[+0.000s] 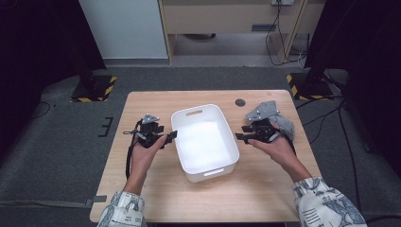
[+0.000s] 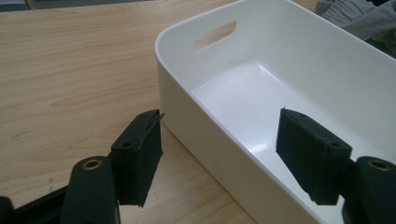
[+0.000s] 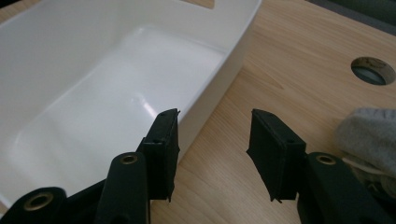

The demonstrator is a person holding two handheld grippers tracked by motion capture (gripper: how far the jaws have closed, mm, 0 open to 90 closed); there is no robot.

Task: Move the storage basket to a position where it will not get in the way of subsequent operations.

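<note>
1. White bin (image 1: 205,142) at table (image 1: 142,101) centre, long axis running roughly 11 to 5 o'clock, handle slots at both short ends, open side up.
2. Left gripper (image 1: 171,135) at the bin's 9 o'clock, jaws spread, straddling the bin's long wall without pressing it.
3. Right gripper (image 1: 240,137) at 3 o'clock, jaws apart, pinching nothing, one over the rim.
4. Grey cloth (image 1: 279,118) behind the right gripper, near 2 o'clock.

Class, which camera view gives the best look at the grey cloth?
The high view: the grey cloth lies on the table right of the white bin, behind the right gripper, mostly visible. The left gripper view catches a folded edge beyond the bin's far wall; the right gripper view shows a corner at its right edge.
</note>
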